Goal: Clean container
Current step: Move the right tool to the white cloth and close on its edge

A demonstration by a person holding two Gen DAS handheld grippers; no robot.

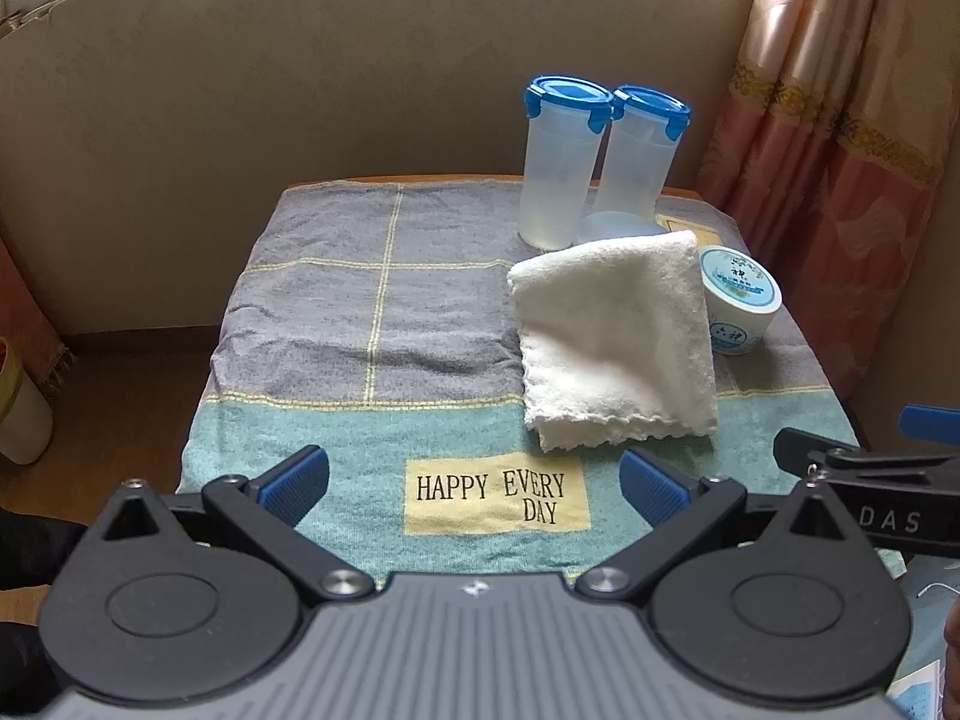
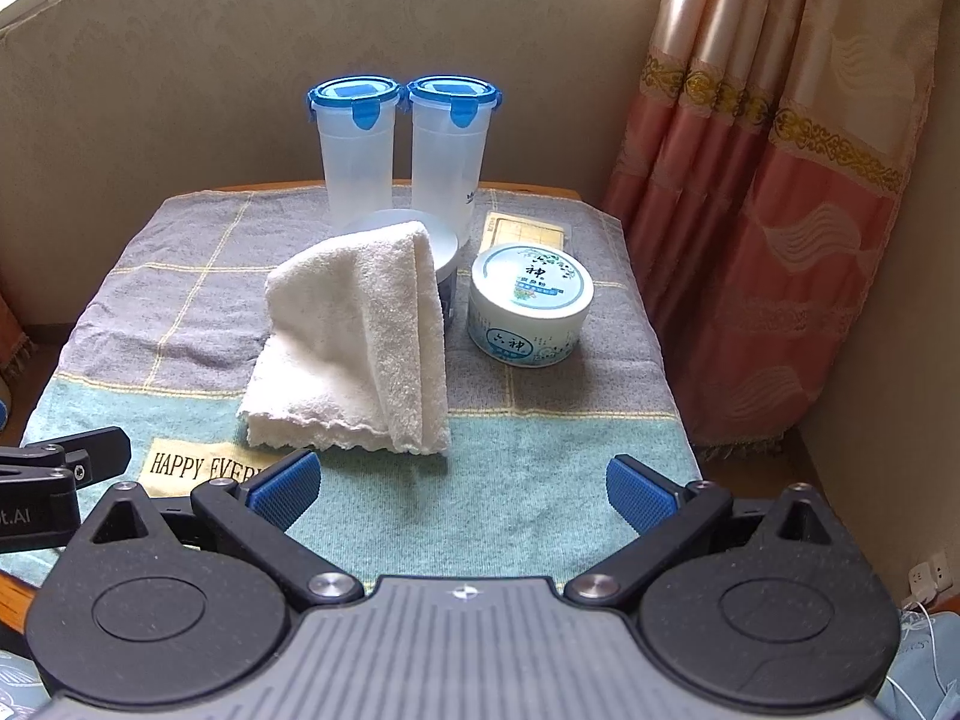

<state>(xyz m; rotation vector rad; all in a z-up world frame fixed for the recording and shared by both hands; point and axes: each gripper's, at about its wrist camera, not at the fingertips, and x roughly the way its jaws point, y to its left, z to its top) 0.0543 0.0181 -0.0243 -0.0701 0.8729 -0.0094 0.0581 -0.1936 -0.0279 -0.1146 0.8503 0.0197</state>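
Note:
A folded white cloth (image 1: pixel 612 336) (image 2: pixel 354 348) lies on the towel-covered table, draped partly over a low round container (image 1: pixel 618 225) (image 2: pixel 447 252) with a pale lid. Two tall clear containers with blue clip lids (image 1: pixel 561 162) (image 2: pixel 360 150) stand side by side at the back. A short round tin with a light blue label (image 1: pixel 741 300) (image 2: pixel 528 306) sits to the right of the cloth. My left gripper (image 1: pixel 474 480) is open over the near edge of the table, nothing between its fingers. My right gripper (image 2: pixel 462 489) is open too, short of the cloth and tin.
A grey and teal towel (image 1: pixel 372 324) (image 2: pixel 528 480) printed "HAPPY EVERY DAY" covers the small table. A pink curtain (image 1: pixel 840 150) (image 2: pixel 780 210) hangs at the right. The beige wall is close behind. A white and yellow bin (image 1: pixel 21 408) stands on the floor at left.

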